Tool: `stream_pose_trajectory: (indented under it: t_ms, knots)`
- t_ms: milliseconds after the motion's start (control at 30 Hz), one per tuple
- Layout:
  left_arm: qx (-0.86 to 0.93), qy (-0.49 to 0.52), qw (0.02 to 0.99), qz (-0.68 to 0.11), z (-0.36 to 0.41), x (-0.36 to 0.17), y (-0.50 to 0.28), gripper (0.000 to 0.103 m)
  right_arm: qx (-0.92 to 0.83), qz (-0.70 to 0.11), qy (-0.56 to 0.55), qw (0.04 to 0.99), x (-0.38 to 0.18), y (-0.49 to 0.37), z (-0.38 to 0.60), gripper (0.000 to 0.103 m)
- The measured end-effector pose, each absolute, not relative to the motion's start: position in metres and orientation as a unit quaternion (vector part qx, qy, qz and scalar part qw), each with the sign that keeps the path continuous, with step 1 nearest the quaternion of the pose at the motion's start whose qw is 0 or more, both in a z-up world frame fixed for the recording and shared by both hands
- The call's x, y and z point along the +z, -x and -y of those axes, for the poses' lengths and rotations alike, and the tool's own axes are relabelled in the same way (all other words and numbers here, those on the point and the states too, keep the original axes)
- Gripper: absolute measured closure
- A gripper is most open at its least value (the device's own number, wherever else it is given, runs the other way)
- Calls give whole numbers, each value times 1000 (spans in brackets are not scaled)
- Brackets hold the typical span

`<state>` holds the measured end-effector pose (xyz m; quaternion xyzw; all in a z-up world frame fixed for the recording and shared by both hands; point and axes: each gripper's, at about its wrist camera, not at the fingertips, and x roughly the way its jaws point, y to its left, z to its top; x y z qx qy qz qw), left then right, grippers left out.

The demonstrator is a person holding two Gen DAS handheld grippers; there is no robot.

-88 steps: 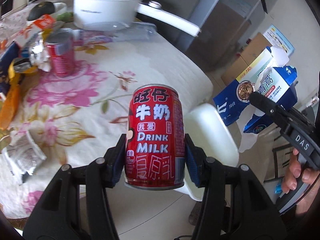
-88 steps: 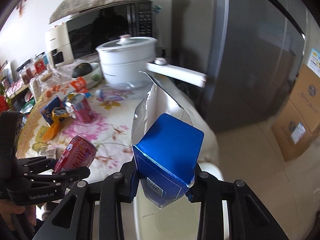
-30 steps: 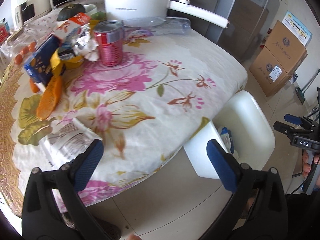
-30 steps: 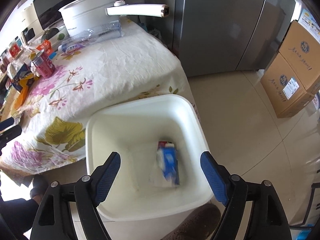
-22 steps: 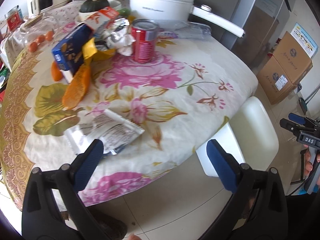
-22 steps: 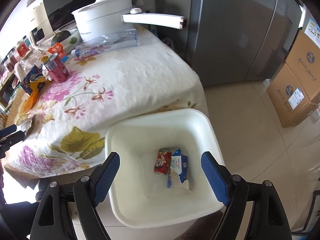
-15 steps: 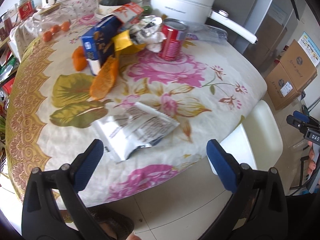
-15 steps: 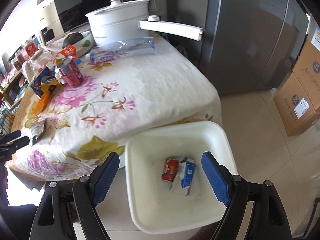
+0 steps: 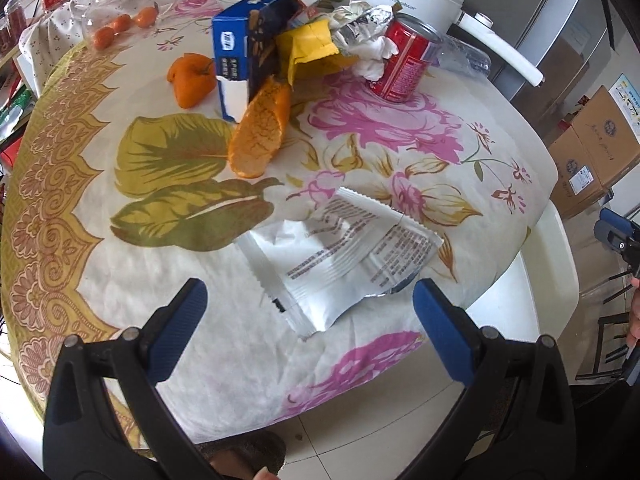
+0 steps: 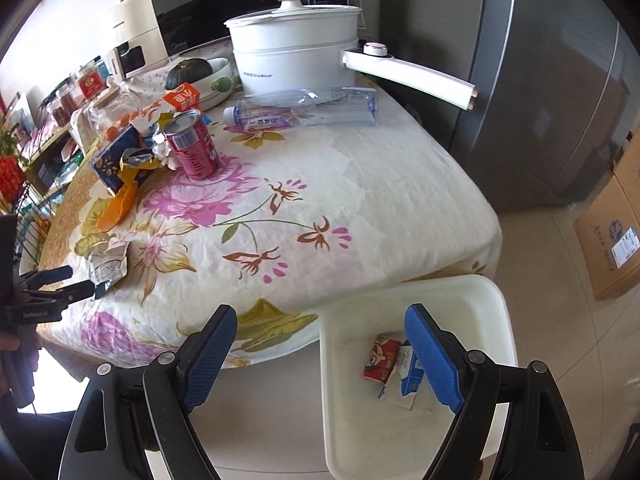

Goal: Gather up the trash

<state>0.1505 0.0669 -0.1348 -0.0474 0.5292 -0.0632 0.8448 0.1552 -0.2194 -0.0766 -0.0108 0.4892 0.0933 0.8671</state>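
A white bin (image 10: 492, 312) stands on the floor by the table's corner, holding a red milk can (image 10: 381, 356) and a blue carton (image 10: 410, 380). My left gripper (image 9: 310, 328) is open and empty, just in front of a silver foil wrapper (image 9: 340, 264) lying near the table edge. My right gripper (image 10: 320, 356) is open and empty over the bin's left rim. On the table lie an orange peel (image 9: 260, 136), a blue box (image 9: 244, 60), crumpled foil and tissue (image 9: 360, 32), a red can (image 9: 404, 60) and a clear plastic bottle (image 10: 304, 110).
A white electric pot (image 10: 296, 56) with a long handle stands at the table's back. A grey fridge (image 10: 540, 80) is to the right, cardboard boxes (image 10: 612, 232) on the floor. A glass jar with small oranges (image 9: 116, 20) sits at the far left.
Both grippers let go of the can and carton, which now lie in the bin. The left gripper has swung back over the table toward the foil wrapper; the right has pulled back from the bin.
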Motion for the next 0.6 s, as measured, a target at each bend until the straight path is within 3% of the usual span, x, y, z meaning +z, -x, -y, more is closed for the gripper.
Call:
stream_pose_trajectory:
  t_ms: [133,300,367,533,600]
  knots:
    - [-68,24,843,-534,-51,-142,-158,2,93,-494,14,864,-81,-157,215,16]
    - [-59,3,843,-535,-44,-147,-164,23,94,-497,13,863,-83,-157,211,16]
    - [-59,13,845,-531,-47,-144,-165,44,94,-496,13,863,-83,-157,210,16]
    - [-76,48,843,-530,-56,-141,-165,86,94,-491,8,866,-80,-159,206,16]
    - [-78,50,845,-526,-56,-138,-163,91,93,-489,1,867,-78,-161,204,16]
